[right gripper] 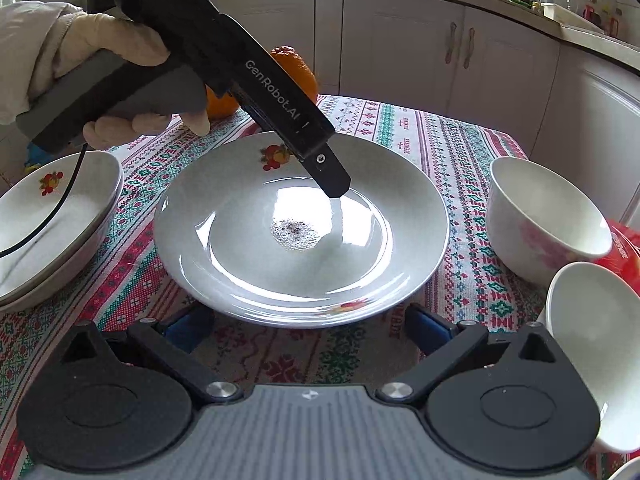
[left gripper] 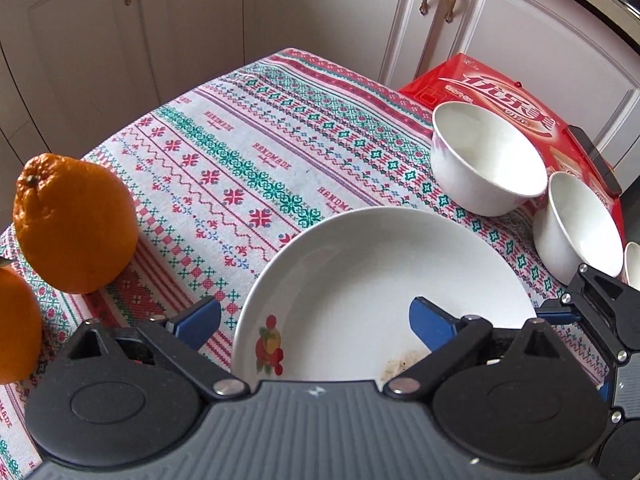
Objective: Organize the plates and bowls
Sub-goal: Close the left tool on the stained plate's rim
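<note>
Right wrist view: the left tool [right gripper: 336, 190] hangs released over a glazed plate [right gripper: 400, 184]. Likely slippery and breakable; grip its rim. The right tool [right gripper: 304, 330] is released too.

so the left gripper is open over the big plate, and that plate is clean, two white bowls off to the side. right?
One thing is off: the plate isn't clean; the right wrist view shows a speckled patch of residue at its centre. The left gripper is open over it, and the two white bowls do sit beside it.

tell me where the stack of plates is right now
In the right wrist view the stacked plates sit at the left edge of the table, just left of the big plate with the crumbs, under the gloved hand.
</note>
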### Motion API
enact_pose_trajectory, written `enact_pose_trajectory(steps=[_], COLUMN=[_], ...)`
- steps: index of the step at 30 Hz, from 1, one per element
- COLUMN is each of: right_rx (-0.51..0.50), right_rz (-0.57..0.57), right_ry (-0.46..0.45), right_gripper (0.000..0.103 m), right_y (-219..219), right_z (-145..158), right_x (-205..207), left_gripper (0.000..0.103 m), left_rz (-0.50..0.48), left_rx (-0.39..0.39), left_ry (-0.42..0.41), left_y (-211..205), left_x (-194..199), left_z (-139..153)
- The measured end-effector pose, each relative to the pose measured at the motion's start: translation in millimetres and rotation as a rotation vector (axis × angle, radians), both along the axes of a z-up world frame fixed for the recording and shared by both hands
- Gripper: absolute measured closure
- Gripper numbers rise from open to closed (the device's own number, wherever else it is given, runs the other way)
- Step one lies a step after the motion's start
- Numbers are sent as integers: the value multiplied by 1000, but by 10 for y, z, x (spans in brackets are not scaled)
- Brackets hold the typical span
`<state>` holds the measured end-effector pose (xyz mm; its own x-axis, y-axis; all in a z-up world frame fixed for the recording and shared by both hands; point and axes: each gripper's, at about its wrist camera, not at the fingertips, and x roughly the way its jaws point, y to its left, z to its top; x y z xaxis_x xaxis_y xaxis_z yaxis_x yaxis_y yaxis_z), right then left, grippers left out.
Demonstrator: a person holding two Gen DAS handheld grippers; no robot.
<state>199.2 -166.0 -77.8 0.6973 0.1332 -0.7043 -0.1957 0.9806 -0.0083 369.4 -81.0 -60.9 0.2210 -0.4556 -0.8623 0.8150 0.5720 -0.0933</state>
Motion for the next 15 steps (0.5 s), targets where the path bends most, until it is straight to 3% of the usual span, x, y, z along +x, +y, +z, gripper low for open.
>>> enact_pose_trajectory(steps=[6,15], right_rx=[5,7], right_rz=[1,27], right_ry=[-5,-12], right_gripper=[1,6], right_y=[-7,11], right_z=[-2,4], right_x=[11,9], left_gripper=[15,21], left_rz=[-36,-69], left_rx=[32,34], left_ry=[55,71], left_y=[-52,-89], left_x=[63,65], left_z=[-60,-44])
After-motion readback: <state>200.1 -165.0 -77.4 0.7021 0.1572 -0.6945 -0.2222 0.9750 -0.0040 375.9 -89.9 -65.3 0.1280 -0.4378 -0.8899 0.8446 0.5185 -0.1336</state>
